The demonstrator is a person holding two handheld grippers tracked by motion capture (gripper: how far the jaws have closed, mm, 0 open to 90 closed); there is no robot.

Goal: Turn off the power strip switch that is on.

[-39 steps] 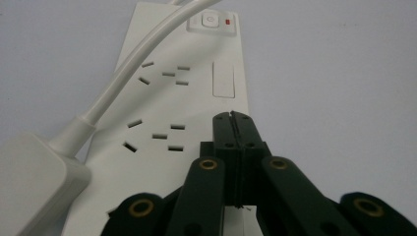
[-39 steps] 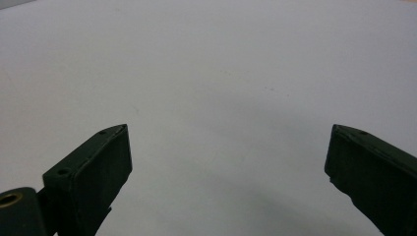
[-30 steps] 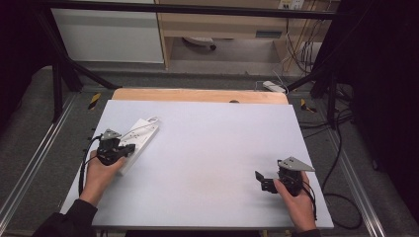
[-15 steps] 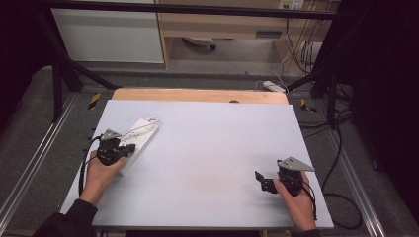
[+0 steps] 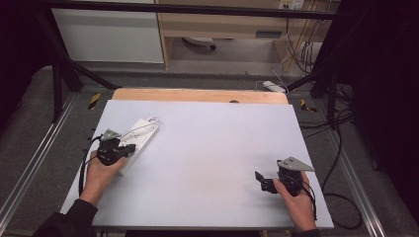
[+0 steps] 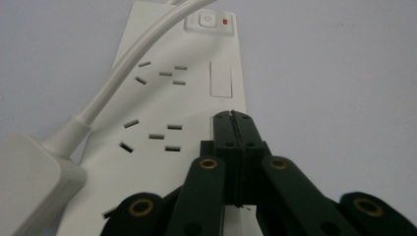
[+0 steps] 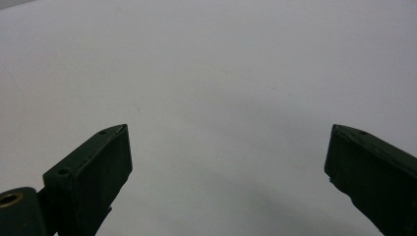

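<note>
No words, brands or numbers can be read; the one sign is a power symbol on the white switch (image 6: 207, 20) at the far end of the power strip (image 6: 196, 88), toward twelve o'clock from the jaws

The power strip (image 6: 162, 108) is white with a white cable (image 6: 123, 73), grey slots and a small red light (image 6: 225, 21) at upper centre. The worktop (image 5: 217, 148) is pale grey; its far strip is light wood.

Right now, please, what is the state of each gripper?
Left gripper: closed, jaws together over the white power strip, gripping nothing.
Right gripper: open, nothing between the jaws, over the bare table.
</note>
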